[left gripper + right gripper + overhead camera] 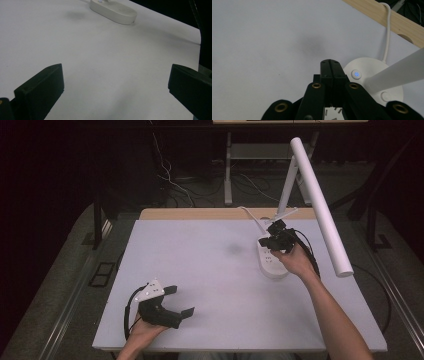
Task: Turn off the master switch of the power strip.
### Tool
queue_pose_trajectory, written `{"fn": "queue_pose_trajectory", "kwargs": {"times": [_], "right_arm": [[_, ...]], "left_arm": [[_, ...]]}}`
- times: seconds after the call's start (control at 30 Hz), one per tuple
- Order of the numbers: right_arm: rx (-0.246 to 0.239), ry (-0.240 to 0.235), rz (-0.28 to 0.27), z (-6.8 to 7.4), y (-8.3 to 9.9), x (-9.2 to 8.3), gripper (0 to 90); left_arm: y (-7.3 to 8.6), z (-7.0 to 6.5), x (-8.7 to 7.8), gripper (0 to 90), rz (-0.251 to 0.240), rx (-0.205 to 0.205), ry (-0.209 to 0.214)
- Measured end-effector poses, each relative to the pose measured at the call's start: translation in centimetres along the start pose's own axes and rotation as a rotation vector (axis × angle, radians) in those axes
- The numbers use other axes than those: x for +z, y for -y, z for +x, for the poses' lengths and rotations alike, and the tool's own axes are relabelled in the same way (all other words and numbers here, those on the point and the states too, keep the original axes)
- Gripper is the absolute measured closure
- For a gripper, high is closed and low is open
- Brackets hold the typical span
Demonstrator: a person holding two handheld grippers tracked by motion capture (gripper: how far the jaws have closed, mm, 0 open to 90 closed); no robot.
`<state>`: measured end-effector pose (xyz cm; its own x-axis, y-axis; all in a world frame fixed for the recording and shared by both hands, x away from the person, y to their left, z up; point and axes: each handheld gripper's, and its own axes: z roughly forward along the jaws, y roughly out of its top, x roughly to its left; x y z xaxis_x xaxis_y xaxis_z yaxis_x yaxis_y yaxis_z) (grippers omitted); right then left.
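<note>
A white desk lamp stands at the back right of the white table, its oval base flat on the top and its long tube head slanting over the right side. In the right gripper view a round button glows blue on the base. My right gripper hovers over the base's far end; its jaws are shut with nothing between them, and their tips sit just left of that button. My left gripper rests open near the front left edge, and between its jaws lies bare table.
The lamp's white cable runs over the wooden back edge of the desk. A second, unlit round button sits on the base beside the lamp's arm. A faint dark smudge marks the tabletop's middle.
</note>
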<state>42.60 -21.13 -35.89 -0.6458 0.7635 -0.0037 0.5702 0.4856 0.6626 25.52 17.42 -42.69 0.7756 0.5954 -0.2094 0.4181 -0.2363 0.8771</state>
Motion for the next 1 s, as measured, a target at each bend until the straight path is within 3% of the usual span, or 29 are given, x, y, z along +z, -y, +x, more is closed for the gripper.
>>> {"fn": "queue_pose_trajectory", "kwargs": {"times": [0.33, 0.6, 1.0], "right_arm": [[0.003, 0.065, 0.031, -0.1, -0.7, 1.7, 89.1], [-0.008, 0.096, 0.058, -0.1, -1.2, 2.7, 89.1], [-0.012, 0.18, 0.119, -0.3, -2.3, 3.9, 89.2]], "left_arm": [[0.0, -0.4, 0.3, 0.0, 0.006, 0.011, 0.02], [0.0, -0.4, 0.1, 0.0, 0.002, 0.006, 0.018], [0.0, -0.4, 0.1, 0.0, 0.0, 0.009, 0.021]]}}
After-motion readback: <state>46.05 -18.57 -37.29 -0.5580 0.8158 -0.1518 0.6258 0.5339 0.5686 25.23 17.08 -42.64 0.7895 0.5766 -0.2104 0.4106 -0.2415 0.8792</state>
